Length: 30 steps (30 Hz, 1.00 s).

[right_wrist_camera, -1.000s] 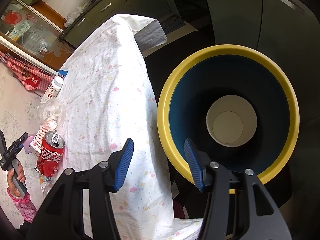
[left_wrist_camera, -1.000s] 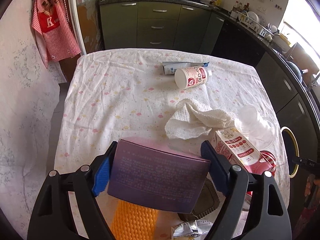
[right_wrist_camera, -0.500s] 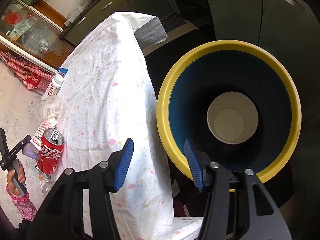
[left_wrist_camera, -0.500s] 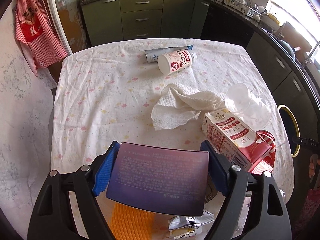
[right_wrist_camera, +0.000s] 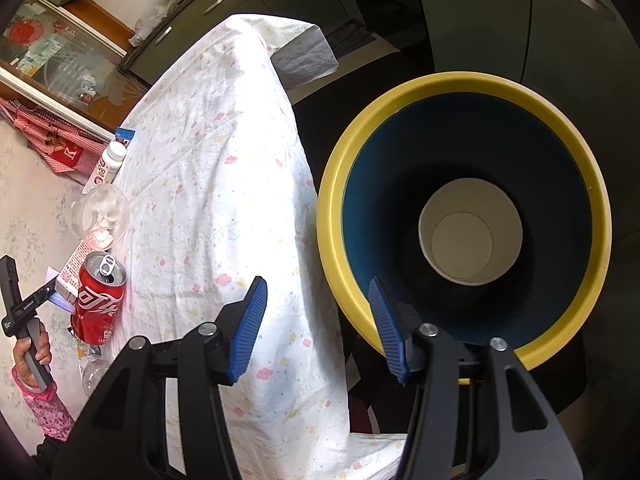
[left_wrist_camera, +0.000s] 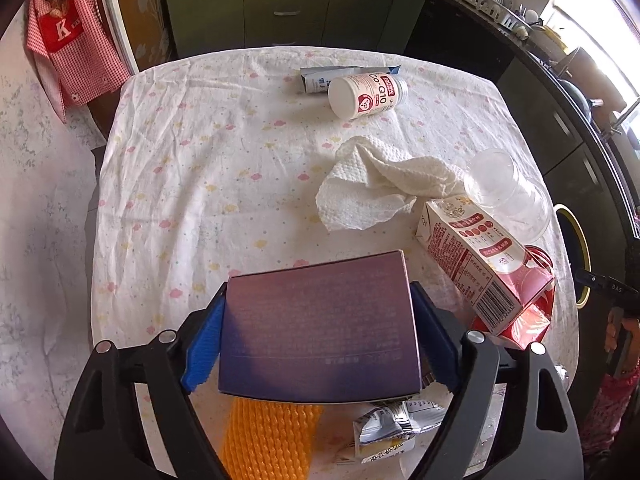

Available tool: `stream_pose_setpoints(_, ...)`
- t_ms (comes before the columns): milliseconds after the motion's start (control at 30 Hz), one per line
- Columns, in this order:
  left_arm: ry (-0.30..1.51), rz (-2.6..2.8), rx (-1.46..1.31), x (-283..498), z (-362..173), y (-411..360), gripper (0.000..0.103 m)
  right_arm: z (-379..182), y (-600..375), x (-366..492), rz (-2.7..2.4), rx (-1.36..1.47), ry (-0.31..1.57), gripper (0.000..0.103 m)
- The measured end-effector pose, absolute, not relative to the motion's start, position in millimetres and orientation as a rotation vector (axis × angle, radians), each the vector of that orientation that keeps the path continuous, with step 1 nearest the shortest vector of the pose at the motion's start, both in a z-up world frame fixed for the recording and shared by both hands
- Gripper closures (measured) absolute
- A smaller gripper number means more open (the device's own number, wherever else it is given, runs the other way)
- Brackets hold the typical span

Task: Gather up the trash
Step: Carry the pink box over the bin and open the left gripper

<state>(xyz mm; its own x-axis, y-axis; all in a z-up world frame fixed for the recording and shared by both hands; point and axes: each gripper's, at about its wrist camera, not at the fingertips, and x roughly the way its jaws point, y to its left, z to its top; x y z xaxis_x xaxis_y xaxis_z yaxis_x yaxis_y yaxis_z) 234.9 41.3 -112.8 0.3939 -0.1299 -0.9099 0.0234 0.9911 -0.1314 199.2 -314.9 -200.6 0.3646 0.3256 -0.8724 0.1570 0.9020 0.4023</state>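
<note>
Left gripper (left_wrist_camera: pixel 316 332): blue pads clamped on both short sides of a purple box (left_wrist_camera: pixel 320 328), box held flat-face up over the near edge of the table (left_wrist_camera: pixel 192 168). Beneath the box, an orange ridged piece (left_wrist_camera: pixel 268 436) and a crumpled silver wrapper (left_wrist_camera: pixel 396 424) lying on the cloth.

Right of the box: red-and-white carton (left_wrist_camera: pixel 476 256) on its side, resting across a red can (left_wrist_camera: pixel 536 280). Just behind the carton, a clear plastic cup (left_wrist_camera: pixel 508 192) tipped over, touching a crumpled paper towel (left_wrist_camera: pixel 376 188). Farther back, a white pill bottle (left_wrist_camera: pixel 368 96) on its side against a flattened tube (left_wrist_camera: pixel 320 78). Red checked apron (left_wrist_camera: pixel 68 36) hanging at far left.

Right gripper (right_wrist_camera: pixel 318 330): jaws apart, nothing between the pads, hanging off the table's side over the near rim of a yellow-rimmed bin (right_wrist_camera: pixel 332 216). Inside the bin, dark blue walls and a white paper cup (right_wrist_camera: pixel 470 232) standing upright at the bottom. Right pad lined up with the bin's rim; whether touching, cannot tell.

Same view, far left: red can upright at the table edge, a hand (right_wrist_camera: pixel 34 354) in a pink sleeve around the other gripper's handle.
</note>
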Motion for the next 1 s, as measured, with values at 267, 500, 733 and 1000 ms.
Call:
stream_pose_setpoints(267,1.083,-0.152,-0.098,229.5,-78.0,31.3,0.022,-190.8,-315.1,194.5,0.114,0.462,1.178,0.052)
stream_pose_setpoints(500,0.964,-0.272,-0.045,218.7,-15.0,-11.1,0.022,-180.0,-333.9,176.4,0.086,0.48,1.131,0.052)
stream_pose_setpoints(733,0.973,-0.443,-0.023,225.1,17.3,-79.5,0.022,-185.3,-362.7,156.4,0.053,0.523,1.109,0.052)
stream_pose_setpoints(1000,1.027,-0.608,0.058,243.1,19.6,-192.0,0.022,-191.4,-396.3,127.6,0.019,0.574,1.059,0.052)
